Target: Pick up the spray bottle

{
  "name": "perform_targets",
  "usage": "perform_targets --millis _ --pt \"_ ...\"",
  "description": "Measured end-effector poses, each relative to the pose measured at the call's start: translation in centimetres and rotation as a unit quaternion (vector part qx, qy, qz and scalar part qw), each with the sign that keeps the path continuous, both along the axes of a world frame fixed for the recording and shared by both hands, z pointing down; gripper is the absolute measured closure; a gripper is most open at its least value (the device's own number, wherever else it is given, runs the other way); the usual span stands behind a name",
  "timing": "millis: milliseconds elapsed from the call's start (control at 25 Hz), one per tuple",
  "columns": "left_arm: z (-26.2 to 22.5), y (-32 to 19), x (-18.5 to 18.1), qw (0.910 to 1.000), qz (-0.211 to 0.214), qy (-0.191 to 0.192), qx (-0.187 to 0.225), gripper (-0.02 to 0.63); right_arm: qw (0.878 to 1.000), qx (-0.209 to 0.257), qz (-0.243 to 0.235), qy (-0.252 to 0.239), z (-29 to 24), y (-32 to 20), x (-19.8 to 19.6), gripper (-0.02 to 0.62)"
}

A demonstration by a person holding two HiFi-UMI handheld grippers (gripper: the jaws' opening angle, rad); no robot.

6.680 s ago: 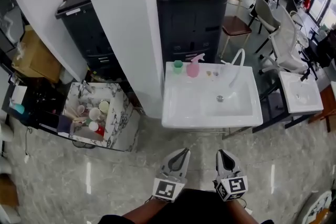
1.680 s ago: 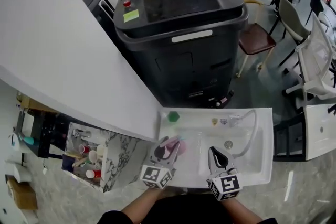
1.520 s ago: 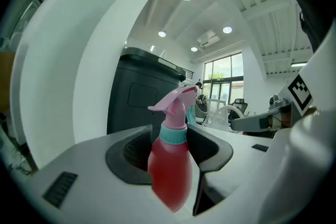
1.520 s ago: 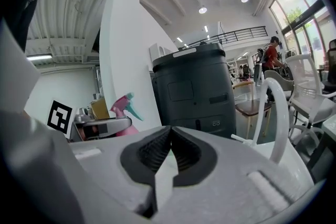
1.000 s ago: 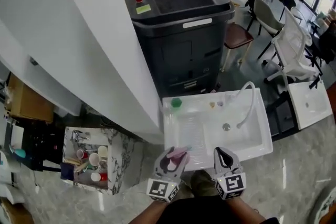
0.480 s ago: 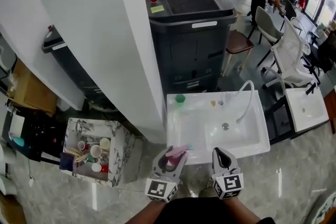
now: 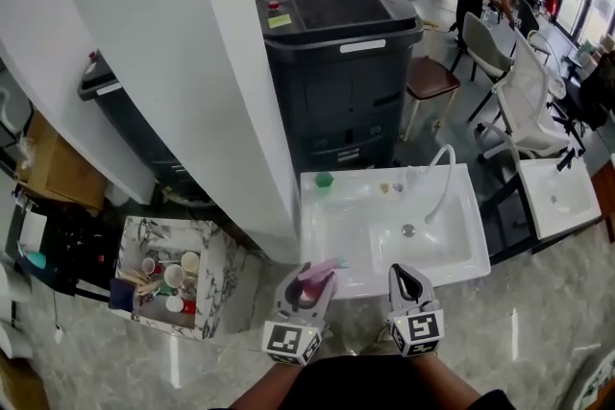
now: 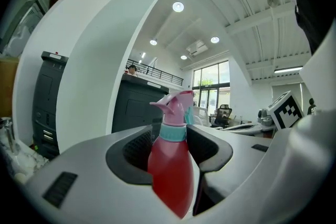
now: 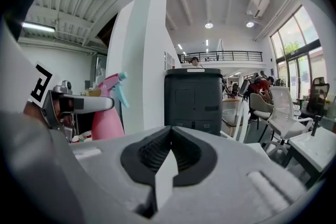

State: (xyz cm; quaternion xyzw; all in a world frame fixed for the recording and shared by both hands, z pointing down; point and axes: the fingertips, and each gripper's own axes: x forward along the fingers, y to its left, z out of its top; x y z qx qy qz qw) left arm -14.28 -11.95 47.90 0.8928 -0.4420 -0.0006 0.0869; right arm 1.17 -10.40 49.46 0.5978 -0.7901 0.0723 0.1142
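The pink spray bottle [image 7: 316,276] with a teal collar and pink trigger head stands upright between the jaws of my left gripper [image 7: 307,287], which is shut on its body. In the left gripper view the bottle [image 8: 170,165] fills the gap between the two pads, nozzle to the left. It hangs in the air just in front of the white sink's [image 7: 357,235] near edge. My right gripper [image 7: 410,284] is beside it on the right, shut with nothing in it. The right gripper view shows the bottle [image 9: 107,113] off to the left and the right gripper's [image 9: 170,152] pads meeting.
A curved white faucet hose [image 7: 437,180] rises over the sink and a green cup [image 7: 324,179] stands on its back ledge. A black machine [image 7: 338,62] is behind it, a white pillar [image 7: 240,82] to the left. A marble box [image 7: 216,235] of cups sits on the floor at left.
The bottle stood on the sink's back ledge several seconds ago; now my left gripper holds it. Over the last second both grippers drew back from the sink toward the person.
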Motion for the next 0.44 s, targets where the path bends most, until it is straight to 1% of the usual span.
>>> perform_targets --millis 120,440 --pt "0.15 0.14 0.38 1.0 -0.001 0.003 -0.002 0.391 1.0 0.002 0.006 -0.016 -0.23 0.08 0.63 0.598" --pt "0.34 0.19 0.06 1.0 -0.005 0.0 -0.006 0.391 1.0 -0.007 0.012 -0.024 -0.14 0.31 0.81 0.598"
